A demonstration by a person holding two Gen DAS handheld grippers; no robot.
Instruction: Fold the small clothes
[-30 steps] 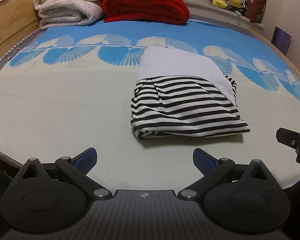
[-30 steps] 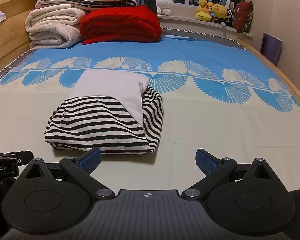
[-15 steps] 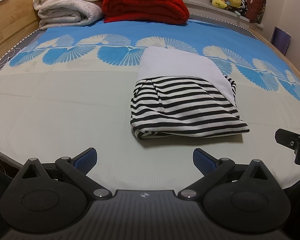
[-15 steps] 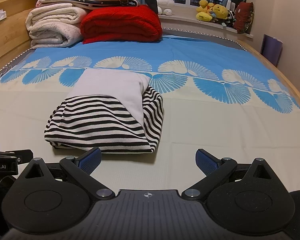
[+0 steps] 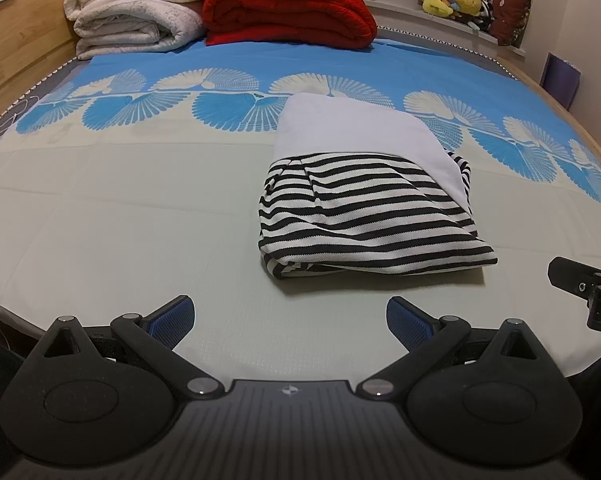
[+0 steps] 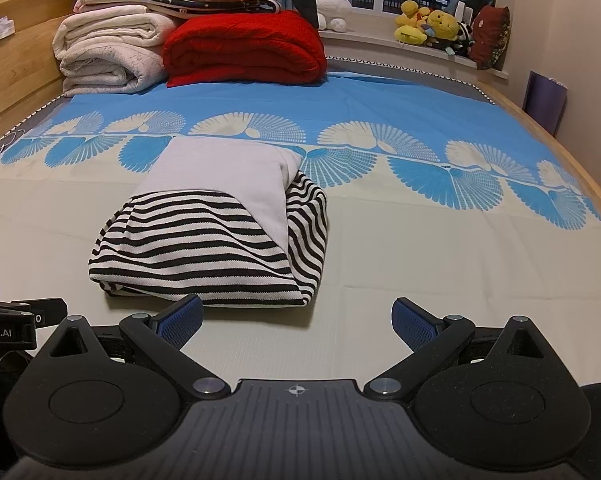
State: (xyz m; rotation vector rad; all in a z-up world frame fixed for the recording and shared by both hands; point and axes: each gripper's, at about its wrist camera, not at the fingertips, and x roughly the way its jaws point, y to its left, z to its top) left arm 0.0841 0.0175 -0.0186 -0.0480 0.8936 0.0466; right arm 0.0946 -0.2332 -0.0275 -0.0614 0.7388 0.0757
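Observation:
A folded garment (image 5: 364, 204), black-and-white striped with a plain white part at its far end, lies flat on the bed. It also shows in the right wrist view (image 6: 216, 236). My left gripper (image 5: 289, 318) is open and empty, just short of the garment's near edge and to its left. My right gripper (image 6: 296, 318) is open and empty, near the garment's near right corner; its left fingertip (image 6: 180, 318) is close to the striped edge. Part of the right gripper shows in the left wrist view (image 5: 584, 284).
The bed sheet (image 6: 420, 248) is cream near me and blue with fan patterns farther off. Folded white blankets (image 5: 136, 16) and a red blanket (image 5: 288, 12) are stacked at the headboard end. Plush toys (image 6: 432, 24) sit on the window ledge. A wooden bed frame (image 6: 580, 168) runs along the right.

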